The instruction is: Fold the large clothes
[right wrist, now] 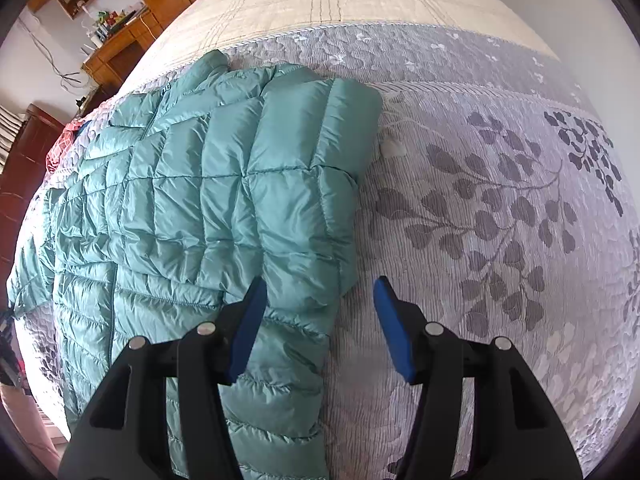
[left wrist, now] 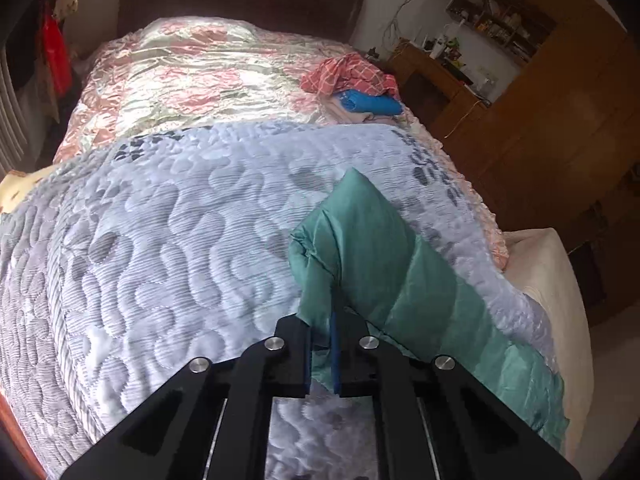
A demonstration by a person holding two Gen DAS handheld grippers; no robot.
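A teal quilted down jacket lies spread on a grey leaf-patterned bedspread. One sleeve is folded across its front. My right gripper is open above the jacket's right edge, its left finger over the fabric, its right finger over the bedspread. In the left wrist view my left gripper is shut on a bunched part of the jacket and holds it lifted above the bedspread.
A pink floral quilt covers the far half of the bed, with a pile of red checked and blue clothes on it. A wooden desk and cabinets stand beyond the bed's right side. The dark headboard is at the far end.
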